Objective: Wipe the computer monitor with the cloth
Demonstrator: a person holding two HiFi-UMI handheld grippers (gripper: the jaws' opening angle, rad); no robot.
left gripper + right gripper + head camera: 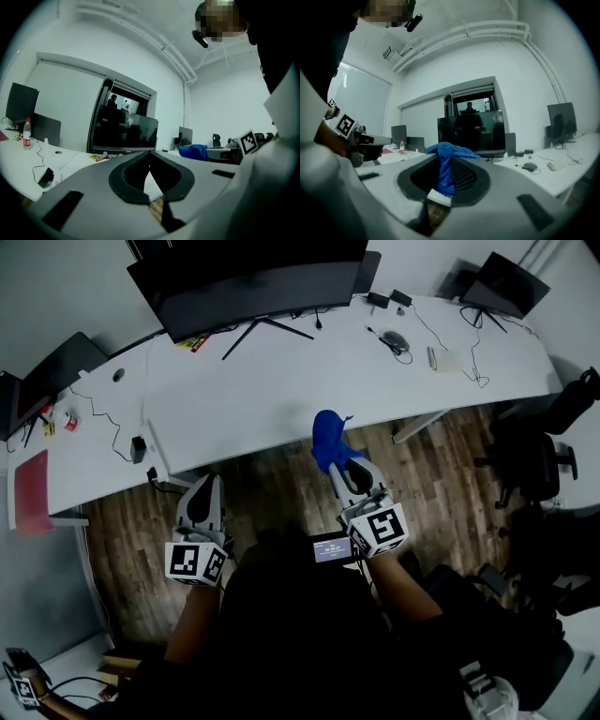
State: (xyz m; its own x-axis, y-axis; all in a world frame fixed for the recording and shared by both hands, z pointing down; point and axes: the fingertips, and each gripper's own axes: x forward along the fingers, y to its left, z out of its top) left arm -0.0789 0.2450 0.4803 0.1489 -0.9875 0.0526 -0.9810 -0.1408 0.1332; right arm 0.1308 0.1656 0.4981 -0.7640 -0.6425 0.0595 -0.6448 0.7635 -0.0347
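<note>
A wide dark monitor (253, 282) stands on a white desk (300, 371) at the far side; it also shows as the monitor (123, 132) in the left gripper view and the monitor (471, 131) in the right gripper view. My right gripper (339, 465) is shut on a blue cloth (328, 439), which bunches between its jaws as the cloth (446, 164). It is held over the floor just short of the desk's near edge. My left gripper (204, 493) hangs lower left, its jaws shut with nothing between them.
A second monitor (502, 282) stands far right, another screen (56, 367) at the left. A mouse (396, 339), cables, a black adapter (138, 448), a bottle (67, 418) and a red pad (30, 488) lie on the desk. Black chairs (539, 465) stand at the right on the wood floor.
</note>
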